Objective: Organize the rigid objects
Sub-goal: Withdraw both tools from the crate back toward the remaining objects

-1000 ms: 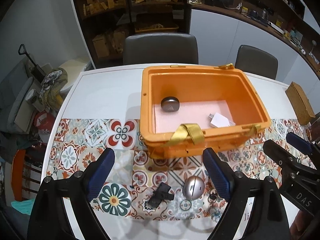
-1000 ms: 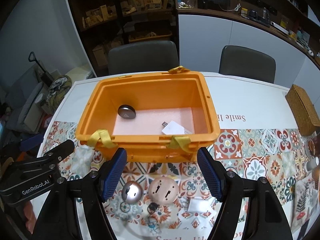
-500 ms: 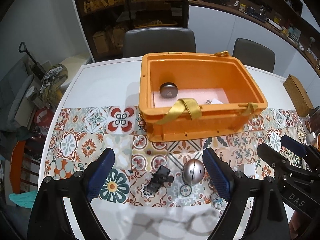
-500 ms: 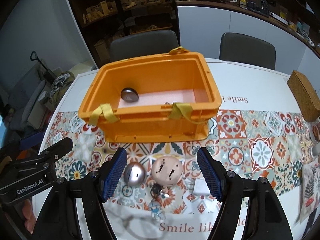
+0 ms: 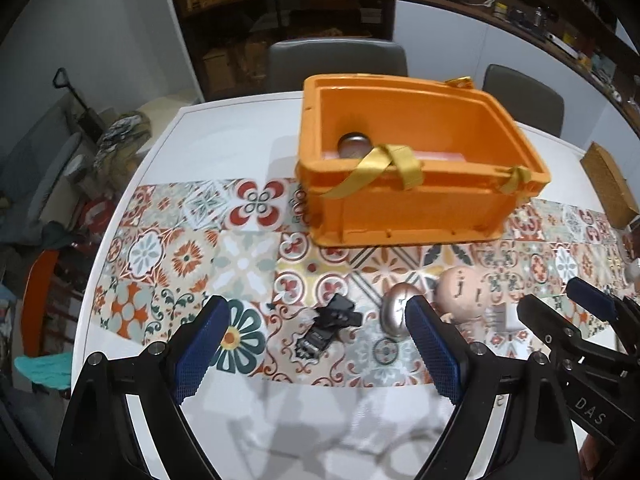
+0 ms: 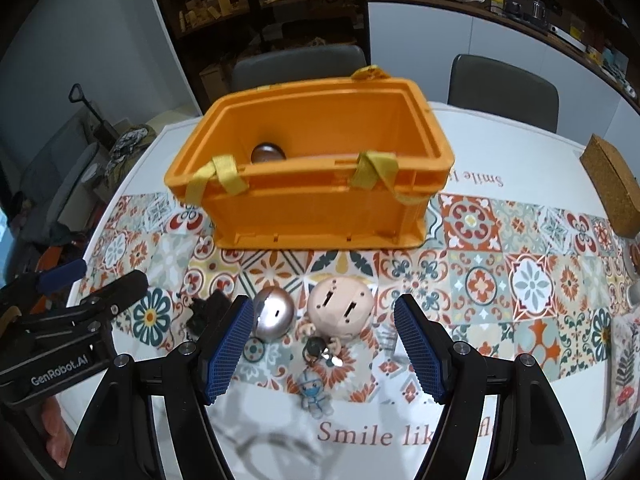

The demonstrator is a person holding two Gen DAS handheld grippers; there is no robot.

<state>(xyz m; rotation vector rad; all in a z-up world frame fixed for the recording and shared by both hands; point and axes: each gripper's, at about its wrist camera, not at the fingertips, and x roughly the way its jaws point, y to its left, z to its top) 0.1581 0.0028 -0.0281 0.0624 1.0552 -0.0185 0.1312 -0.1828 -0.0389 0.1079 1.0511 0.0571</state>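
An orange crate (image 5: 424,208) (image 6: 316,204) with yellow straps stands on the patterned runner and holds a dark round object (image 5: 354,144) (image 6: 267,153). In front of it lie a black clip-like piece (image 5: 330,326) (image 6: 208,310), a silver dome (image 5: 394,312) (image 6: 274,312), a beige round head-shaped piece (image 5: 462,292) (image 6: 340,306) and a small figure keychain (image 6: 316,394). My left gripper (image 5: 316,350) is open and empty over the black piece. My right gripper (image 6: 324,346) is open and empty over the beige piece and keychain.
A cork-coloured box (image 6: 610,192) sits at the table's right side. Two grey chairs (image 6: 300,64) stand behind the table (image 5: 224,140), with shelves beyond. A small pale flat piece (image 5: 502,316) lies right of the beige piece. Printed text runs along the table's near edge.
Both grippers have dropped lower and pulled back toward the near table edge, so the crate looks farther and the small objects lie between the fingers. Both stay open.
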